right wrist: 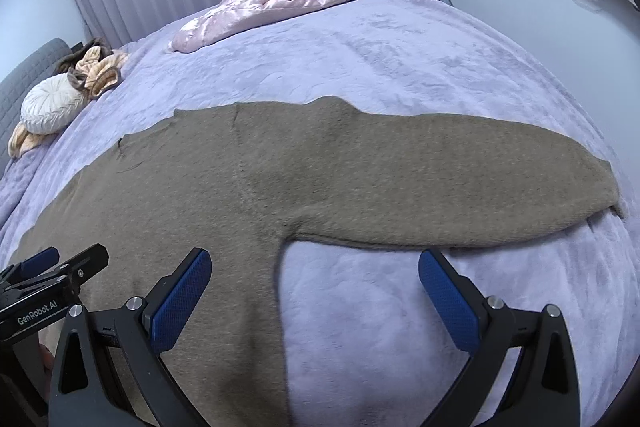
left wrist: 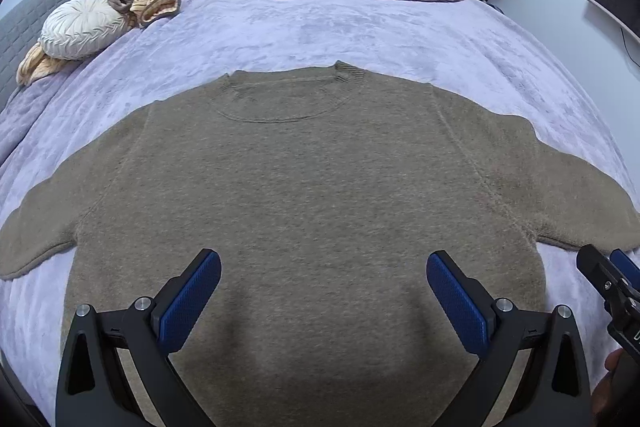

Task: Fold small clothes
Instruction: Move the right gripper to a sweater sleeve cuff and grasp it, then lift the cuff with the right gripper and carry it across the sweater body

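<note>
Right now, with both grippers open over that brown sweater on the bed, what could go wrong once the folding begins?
1. The sweater is thick and fuzzy; the left gripper might pinch only the top layer, so the fold drags unevenly.
2. The right gripper straddles the body's edge below the sleeve; closing there could also catch the plush blanket.
3. The two grippers sit close together and might bump.
</note>
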The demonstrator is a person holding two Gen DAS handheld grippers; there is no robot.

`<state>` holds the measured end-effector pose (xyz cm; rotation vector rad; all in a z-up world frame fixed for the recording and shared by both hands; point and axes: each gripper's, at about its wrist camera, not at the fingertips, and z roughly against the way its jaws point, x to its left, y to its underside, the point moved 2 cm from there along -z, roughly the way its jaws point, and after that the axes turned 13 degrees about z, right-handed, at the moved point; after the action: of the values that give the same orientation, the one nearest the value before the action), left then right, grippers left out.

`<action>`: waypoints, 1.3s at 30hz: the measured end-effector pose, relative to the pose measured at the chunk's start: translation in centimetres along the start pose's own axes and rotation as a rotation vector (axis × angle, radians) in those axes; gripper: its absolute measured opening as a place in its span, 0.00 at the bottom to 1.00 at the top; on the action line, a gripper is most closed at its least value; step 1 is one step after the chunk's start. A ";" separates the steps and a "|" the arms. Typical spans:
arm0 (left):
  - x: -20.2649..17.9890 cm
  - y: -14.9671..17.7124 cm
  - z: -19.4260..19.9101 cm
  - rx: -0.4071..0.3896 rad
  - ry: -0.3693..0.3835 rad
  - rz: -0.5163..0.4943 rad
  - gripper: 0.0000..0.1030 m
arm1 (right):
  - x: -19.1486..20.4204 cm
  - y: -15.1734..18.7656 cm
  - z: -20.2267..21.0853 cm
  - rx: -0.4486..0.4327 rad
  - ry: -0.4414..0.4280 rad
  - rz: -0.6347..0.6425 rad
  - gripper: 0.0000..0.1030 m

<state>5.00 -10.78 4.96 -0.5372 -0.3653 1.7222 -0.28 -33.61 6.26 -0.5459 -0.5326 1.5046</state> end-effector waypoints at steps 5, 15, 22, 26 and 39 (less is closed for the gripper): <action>-3.3 -0.6 -0.8 0.029 0.029 -0.024 1.00 | -6.2 1.3 0.1 0.014 0.042 -0.132 1.00; -9.1 0.0 -3.0 0.082 0.032 -0.087 1.00 | -19.2 3.0 0.2 -0.012 0.089 -0.372 1.00; -11.6 -0.3 -4.4 0.084 0.015 -0.118 1.00 | -25.1 2.0 -1.3 -0.045 0.050 -0.472 1.00; -12.7 -0.8 -5.4 0.078 0.000 -0.129 1.00 | -27.4 1.8 -1.8 -0.065 0.044 -0.497 0.97; -15.9 -1.6 -7.7 0.079 -0.003 -0.157 1.00 | -27.6 0.8 0.4 -0.121 0.075 -0.328 0.06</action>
<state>12.95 -26.33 1.79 -0.4372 -0.3309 1.5789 -1.16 -61.21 6.25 -0.5762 -0.6250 1.1418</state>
